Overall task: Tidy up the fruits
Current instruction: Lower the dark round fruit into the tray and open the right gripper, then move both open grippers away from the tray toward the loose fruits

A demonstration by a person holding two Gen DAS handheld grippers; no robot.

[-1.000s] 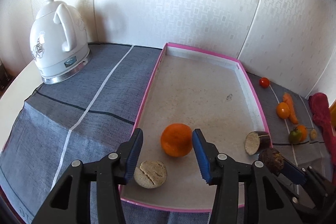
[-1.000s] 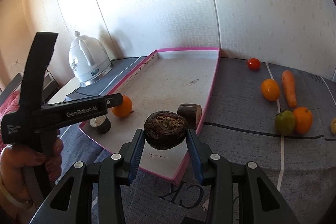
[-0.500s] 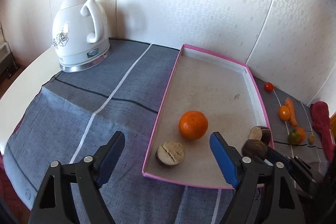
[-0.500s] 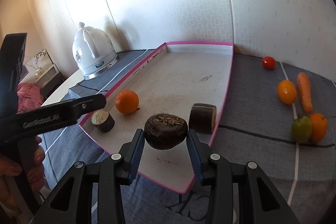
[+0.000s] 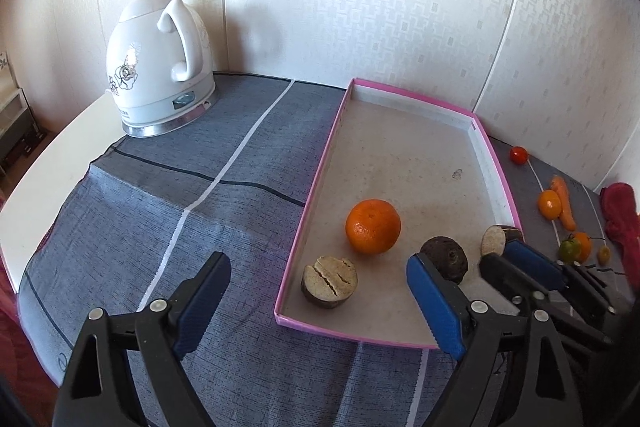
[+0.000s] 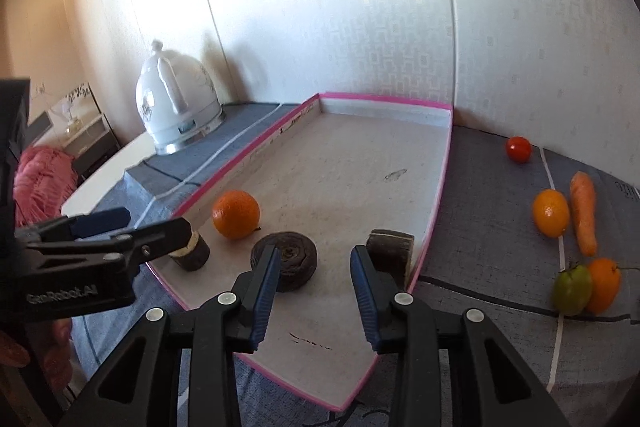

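a grey cloth [image 5: 180, 187] covers the table, and on it lies a long flat tray [image 5: 320, 179] with a pink rim. a white kettle [image 5: 160, 67] stands on the far left of the cloth, well apart from the tray.

the left gripper [image 5: 318, 261] hangs over the near left corner of the tray, with one finger above the cloth and the other above the tray floor. its jaws are wide and opening, and there is nothing between them. the right gripper [image 6: 315, 251] points down at the near right part of the tray. its jaws stand moderately apart and are closing, but the pads press on nothing.

an orange [image 5: 373, 225] rests on the tray floor near the left rim. a dark round fruit [image 6: 296, 255] lies on the tray just in front of the right gripper's left finger, which partly hides it; it is not held. a cut dark piece [image 5: 329, 285] with a pale cracked face sits in the near left corner of the tray, under the left gripper. another cut dark piece [image 6: 390, 247] stands against the right rim, just beyond the right gripper's right finger.

on the cloth to the right of the tray lie a carrot [image 6: 583, 215] with a yellow-orange fruit [image 6: 550, 213] beside it, a green fruit [image 6: 572, 289] touching a small orange fruit [image 6: 604, 285], and, farther back, a small tomato [image 6: 518, 149].
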